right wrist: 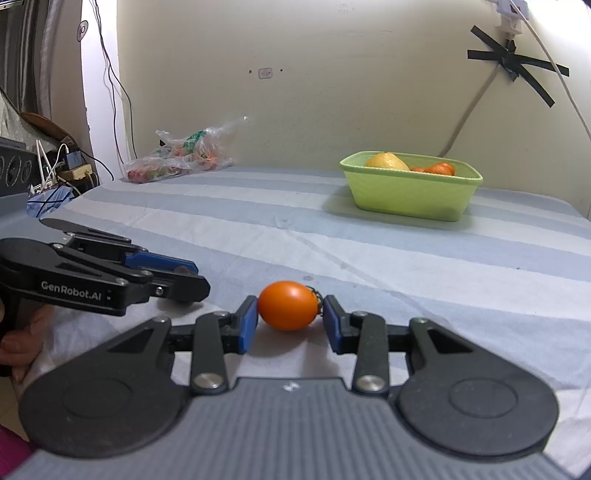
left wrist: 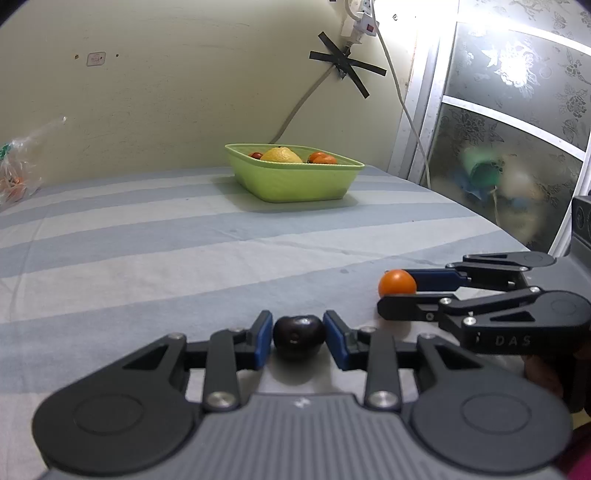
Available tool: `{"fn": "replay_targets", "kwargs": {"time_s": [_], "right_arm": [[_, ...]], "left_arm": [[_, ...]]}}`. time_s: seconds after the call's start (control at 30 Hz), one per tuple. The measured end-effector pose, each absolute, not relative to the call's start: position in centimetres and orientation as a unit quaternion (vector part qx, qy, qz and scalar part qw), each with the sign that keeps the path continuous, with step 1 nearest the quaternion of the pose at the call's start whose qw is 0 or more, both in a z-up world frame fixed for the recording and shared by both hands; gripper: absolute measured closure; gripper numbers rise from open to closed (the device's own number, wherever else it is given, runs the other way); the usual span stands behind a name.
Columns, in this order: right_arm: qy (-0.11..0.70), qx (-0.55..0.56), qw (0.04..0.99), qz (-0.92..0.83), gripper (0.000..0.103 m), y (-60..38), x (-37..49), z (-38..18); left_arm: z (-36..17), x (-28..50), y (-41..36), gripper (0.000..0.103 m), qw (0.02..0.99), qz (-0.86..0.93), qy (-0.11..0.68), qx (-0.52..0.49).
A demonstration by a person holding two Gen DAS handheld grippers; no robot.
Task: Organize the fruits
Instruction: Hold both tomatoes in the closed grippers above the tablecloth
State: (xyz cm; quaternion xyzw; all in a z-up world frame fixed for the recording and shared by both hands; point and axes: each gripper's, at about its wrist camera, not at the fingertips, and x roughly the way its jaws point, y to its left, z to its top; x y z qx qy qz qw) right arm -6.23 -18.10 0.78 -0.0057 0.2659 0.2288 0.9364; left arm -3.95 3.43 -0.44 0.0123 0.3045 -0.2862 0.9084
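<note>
My left gripper [left wrist: 298, 338] is shut on a dark purple plum [left wrist: 299, 336], low over the striped sheet. My right gripper [right wrist: 289, 314] is shut on an orange tomato [right wrist: 288, 305], just right of the left one; both show in the left wrist view, the gripper [left wrist: 397, 295] and the tomato [left wrist: 397, 282]. The left gripper also shows in the right wrist view [right wrist: 184, 284]. A green tub [left wrist: 293, 173] stands at the back by the wall, also seen in the right wrist view [right wrist: 410, 184]. It holds a yellow lemon [left wrist: 280, 155] and small orange fruits [left wrist: 323, 158].
A clear plastic bag [right wrist: 181, 155] with more produce lies at the back left against the wall. Cables and a power strip [left wrist: 360, 18] hang on the wall above the tub. A frosted glass door [left wrist: 509, 122] stands right of the bed [left wrist: 147, 240].
</note>
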Motion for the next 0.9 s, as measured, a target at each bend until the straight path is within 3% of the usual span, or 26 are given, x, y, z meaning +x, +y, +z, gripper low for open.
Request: {"fn": "replay_targets", "kwargs": {"time_s": [0.9], "right_arm": [[0.253,0.009,0.939,0.233,0.062,-18.65,-6.52,0.83]], "left_arm": [[-0.49,-4.01,3.64,0.070,0.913,-0.278,0.300,0.008]]}}
